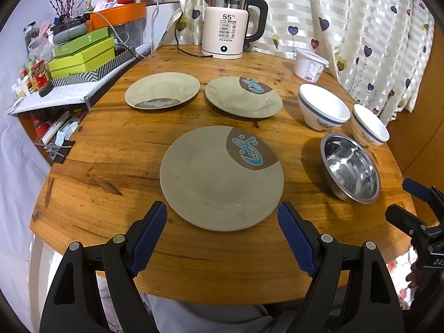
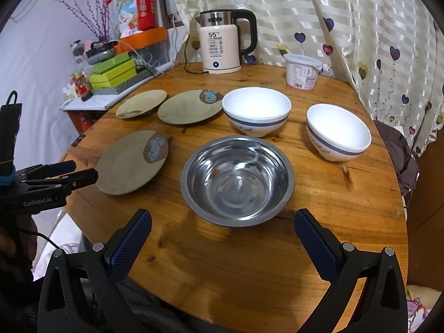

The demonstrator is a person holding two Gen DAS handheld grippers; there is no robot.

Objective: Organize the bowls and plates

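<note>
Left wrist view centres on the near plate (image 1: 219, 179), which lies flat on the round wooden counter (image 1: 111, 166) directly ahead of the left gripper (image 1: 222, 216); its jaws are spread wide, hold nothing, and flank the plate's near rim without touching it. Two more plates sit apart at 12 o'clock: the left rear plate (image 1: 162, 90) and the right rear plate (image 1: 242, 97). At 3 o'clock this view shows the steel bowl (image 1: 351, 168) only obliquely, with two white bowls (image 1: 323, 105) (image 1: 370, 126) behind it, and the right gripper (image 1: 416, 211) enters at the frame edge. Right wrist view shows the interiors more fully: the steel bowl (image 2: 237, 179) sits directly ahead of the right gripper (image 2: 223, 220), whose jaws are likewise spread wide, grip nothing, and stand clear of the rim. Nothing is visible inside the steel bowl or either white bowl (image 2: 256, 111) (image 2: 338, 131). The plates appear here at 9 to 11 o'clock, all bare. The left gripper (image 2: 80, 172) shows at 9 o'clock beside the near plate (image 2: 131, 162). An electric kettle (image 2: 222, 47) reading 55 and a lidded white tub (image 2: 302, 70) stand at the far edge of the counter.
</note>
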